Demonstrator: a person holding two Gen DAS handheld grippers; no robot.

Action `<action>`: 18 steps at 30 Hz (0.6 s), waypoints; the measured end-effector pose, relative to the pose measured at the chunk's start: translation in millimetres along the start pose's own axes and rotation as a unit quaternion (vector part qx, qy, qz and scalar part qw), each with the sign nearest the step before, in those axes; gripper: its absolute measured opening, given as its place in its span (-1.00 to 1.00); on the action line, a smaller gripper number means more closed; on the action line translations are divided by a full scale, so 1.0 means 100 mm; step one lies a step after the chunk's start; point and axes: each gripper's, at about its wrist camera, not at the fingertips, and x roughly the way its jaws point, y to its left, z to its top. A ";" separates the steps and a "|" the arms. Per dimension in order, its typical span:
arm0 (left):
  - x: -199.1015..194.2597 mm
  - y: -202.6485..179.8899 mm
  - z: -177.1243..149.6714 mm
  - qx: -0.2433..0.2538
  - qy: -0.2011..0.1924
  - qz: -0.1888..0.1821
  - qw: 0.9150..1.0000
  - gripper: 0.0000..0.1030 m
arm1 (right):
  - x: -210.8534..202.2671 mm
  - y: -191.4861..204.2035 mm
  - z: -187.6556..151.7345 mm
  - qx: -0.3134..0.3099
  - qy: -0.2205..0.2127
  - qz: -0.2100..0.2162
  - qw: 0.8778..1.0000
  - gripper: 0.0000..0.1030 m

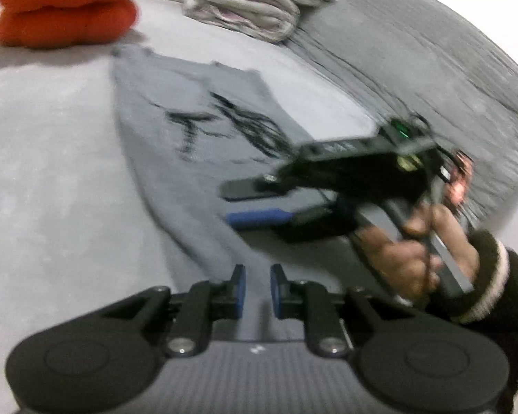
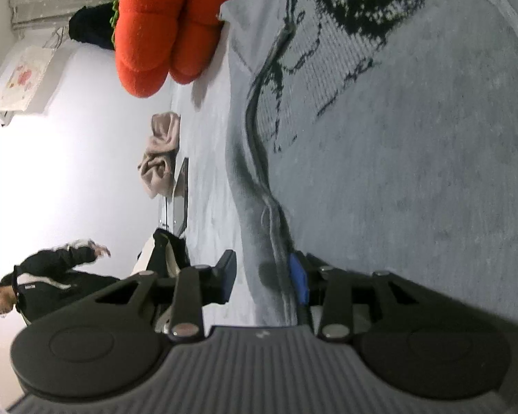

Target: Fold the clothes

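2 grippers are in view over a pale grey bed surface (image 1: 45, 179). Left gripper (image 1: 257, 291), lower centre of the left wrist view: blue-padded fingers stand a narrow gap apart, nothing pinched between them; grey cloth shows through the gap beneath. Right gripper (image 1: 255, 201), centre right of the same view, is held by a hand (image 1: 421, 252) in a dark sleeve with a pale cuff (image 1: 490, 289). Its fingers stand clearly apart, 1 black, 1 blue-padded, with no cloth clamped.

Task item: a grey T-shirt with a black print (image 1: 203, 145) lies flat on the bed, running from upper centre to lower centre of the left wrist view. In the right wrist view the frame is rolled sideways; the shirt (image 2: 414, 172) fills the right half, and its raised, wrinkled folded edge (image 2: 262, 186) runs down the centre into the gap of the right gripper (image 2: 264, 277). Whether the blue pad (image 2: 298, 279) touches that edge cannot be told.

Other items: an orange cushion (image 1: 65, 3), upper left; a folded pale pile of garments (image 1: 245, 7), upper centre; a beige cloth (image 2: 160, 151) and a person in a dark jacket (image 2: 48, 286) at the left of the right wrist view.
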 end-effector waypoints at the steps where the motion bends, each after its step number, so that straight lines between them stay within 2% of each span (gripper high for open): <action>1: 0.02 0.04 0.01 -0.007 -0.003 0.008 1.000 -0.71 | 0.00 -0.01 0.02 0.001 -0.002 0.001 1.000 -0.23; 6: 0.08 0.15 0.06 -0.021 -0.006 0.032 0.999 -0.71 | 0.10 -0.02 0.11 -0.004 -0.019 0.002 1.000 -0.23; 13: 0.08 0.16 0.09 -0.011 -0.015 0.048 0.999 -0.71 | 0.33 0.11 0.34 -0.055 -0.060 -0.009 0.997 -0.25; 16: 0.11 0.17 0.07 -0.004 -0.013 0.054 0.998 -0.71 | 0.49 0.16 0.38 -0.081 -0.066 -0.018 0.994 -0.44; 18: 0.13 0.18 0.07 0.000 -0.013 0.056 0.998 -0.71 | 0.54 0.17 0.38 -0.096 -0.071 -0.021 0.993 -0.68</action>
